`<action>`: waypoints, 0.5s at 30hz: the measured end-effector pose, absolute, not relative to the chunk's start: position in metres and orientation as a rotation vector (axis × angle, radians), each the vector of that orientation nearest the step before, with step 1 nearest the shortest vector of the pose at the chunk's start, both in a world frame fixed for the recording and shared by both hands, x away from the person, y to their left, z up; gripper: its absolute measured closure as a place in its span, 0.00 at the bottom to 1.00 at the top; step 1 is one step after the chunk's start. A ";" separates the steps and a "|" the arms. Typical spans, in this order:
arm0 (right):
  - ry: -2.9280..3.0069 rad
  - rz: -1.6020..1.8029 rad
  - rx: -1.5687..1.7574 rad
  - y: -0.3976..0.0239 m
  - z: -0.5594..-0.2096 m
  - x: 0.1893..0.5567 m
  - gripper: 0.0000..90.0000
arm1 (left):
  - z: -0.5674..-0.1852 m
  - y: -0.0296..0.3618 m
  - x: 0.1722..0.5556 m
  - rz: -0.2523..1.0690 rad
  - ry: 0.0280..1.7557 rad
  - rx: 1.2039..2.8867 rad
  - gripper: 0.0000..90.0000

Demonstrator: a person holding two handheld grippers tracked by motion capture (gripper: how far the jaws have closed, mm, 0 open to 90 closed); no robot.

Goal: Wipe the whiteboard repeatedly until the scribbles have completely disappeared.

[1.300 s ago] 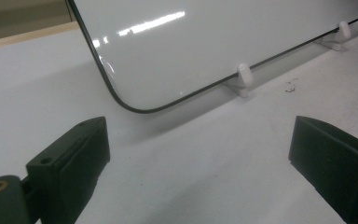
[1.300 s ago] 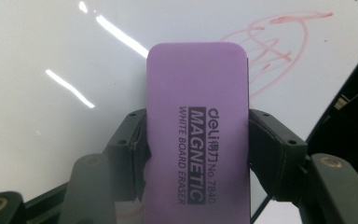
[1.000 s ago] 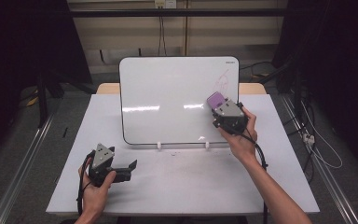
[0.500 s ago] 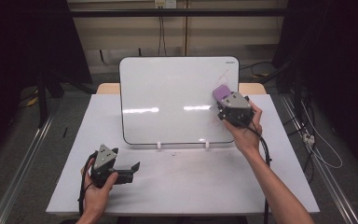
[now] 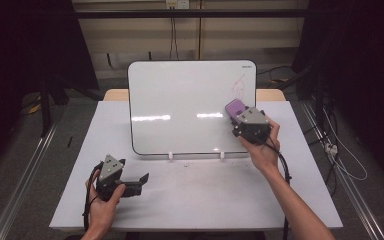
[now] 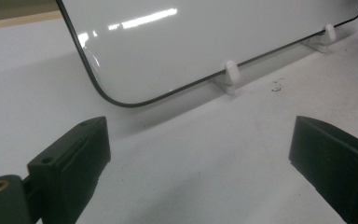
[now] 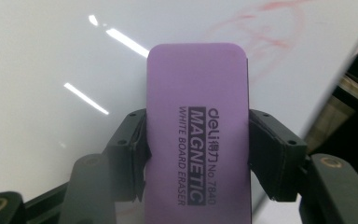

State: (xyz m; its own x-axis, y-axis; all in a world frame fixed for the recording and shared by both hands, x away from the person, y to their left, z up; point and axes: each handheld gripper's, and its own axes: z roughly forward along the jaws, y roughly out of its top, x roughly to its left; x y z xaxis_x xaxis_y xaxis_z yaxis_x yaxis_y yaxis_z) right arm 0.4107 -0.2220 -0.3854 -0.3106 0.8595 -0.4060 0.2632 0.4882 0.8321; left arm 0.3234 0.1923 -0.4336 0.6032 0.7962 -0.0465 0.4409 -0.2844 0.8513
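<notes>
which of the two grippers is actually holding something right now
The right gripper, at the whiteboard: its jaws clamp the purple eraser. The left gripper rests low over the table, jaws wide apart with nothing between them.

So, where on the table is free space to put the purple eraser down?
The table is bare in front of the whiteboard, between left gripper and the person's right forearm. A strip left of the board is free too. The board's feet crowd the middle.

obstacle: whiteboard (image 5: 185,107) upright mid-table | free: table (image 5: 205,195) in front
</notes>
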 end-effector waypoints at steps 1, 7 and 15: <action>1.805 0.815 0.950 -0.227 -0.382 0.413 0.46 | -0.434 0.193 0.324 0.495 0.987 1.925 0.06; 1.792 0.790 0.944 -0.230 -0.385 0.409 0.46 | -0.433 0.194 0.325 0.506 0.996 1.924 0.06; 1.864 0.809 0.869 -0.202 -0.415 0.385 0.46 | -0.433 0.192 0.325 0.508 0.990 1.923 0.06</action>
